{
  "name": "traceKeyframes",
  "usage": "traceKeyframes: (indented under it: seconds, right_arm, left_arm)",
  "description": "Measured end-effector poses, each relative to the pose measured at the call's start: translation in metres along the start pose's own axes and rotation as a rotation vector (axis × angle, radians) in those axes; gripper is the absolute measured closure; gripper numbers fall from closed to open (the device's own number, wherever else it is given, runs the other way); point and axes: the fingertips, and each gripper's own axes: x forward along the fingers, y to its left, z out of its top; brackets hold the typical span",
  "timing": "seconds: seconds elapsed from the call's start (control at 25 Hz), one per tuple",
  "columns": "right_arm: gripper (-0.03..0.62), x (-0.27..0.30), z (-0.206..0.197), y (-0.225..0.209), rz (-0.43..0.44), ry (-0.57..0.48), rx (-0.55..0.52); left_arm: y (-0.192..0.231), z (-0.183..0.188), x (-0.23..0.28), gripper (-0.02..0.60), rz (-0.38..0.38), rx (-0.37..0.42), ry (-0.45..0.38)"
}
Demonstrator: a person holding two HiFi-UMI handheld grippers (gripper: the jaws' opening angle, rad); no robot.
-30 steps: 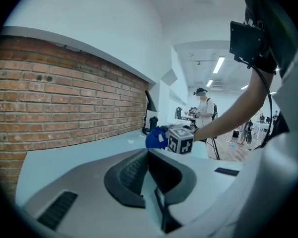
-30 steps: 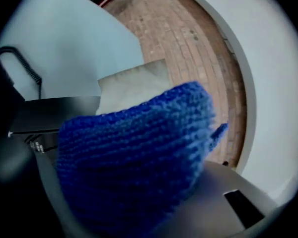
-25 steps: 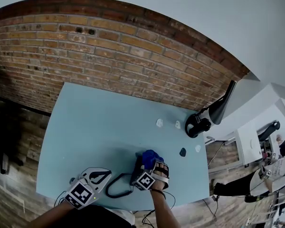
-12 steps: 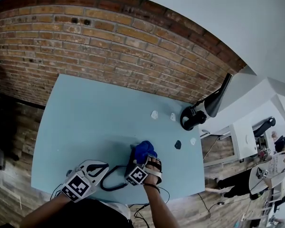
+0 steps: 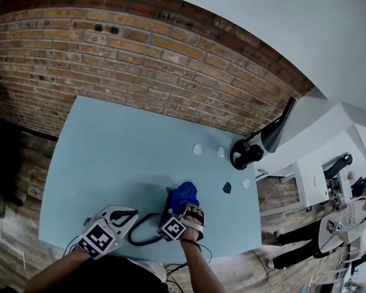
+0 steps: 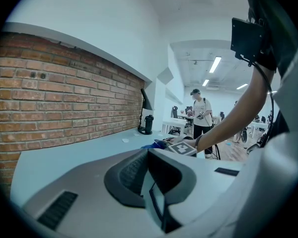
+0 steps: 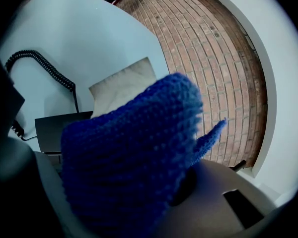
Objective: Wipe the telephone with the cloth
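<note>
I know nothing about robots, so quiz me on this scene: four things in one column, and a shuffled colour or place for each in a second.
Things:
A. cloth
B. coiled cord
C. lamp
D. wall

Descriptions:
1. red-brown brick
2. black, looped flat on the table
3. blue, clamped in the right gripper
4. at the table's far right corner

Pairs: A-3, B-2, C-4, D-1
</note>
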Motion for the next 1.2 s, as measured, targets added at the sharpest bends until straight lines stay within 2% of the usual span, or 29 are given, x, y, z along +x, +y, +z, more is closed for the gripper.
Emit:
traceKeyframes:
  seconds: [0.32,1.2]
  right_arm:
    - [0.534,-0.001,-0.005,0.009,0.0,0.026,-0.014]
    - [0.534,-0.013,-0.004,0.03,0.015,0.004,0.033]
  left_arm:
    - [-0.003,0.0,0.0,0.591,-0.009,0.01,0.0]
    - [-0.008,-0.003,0.002,0.591,-0.03,0.011,0.011]
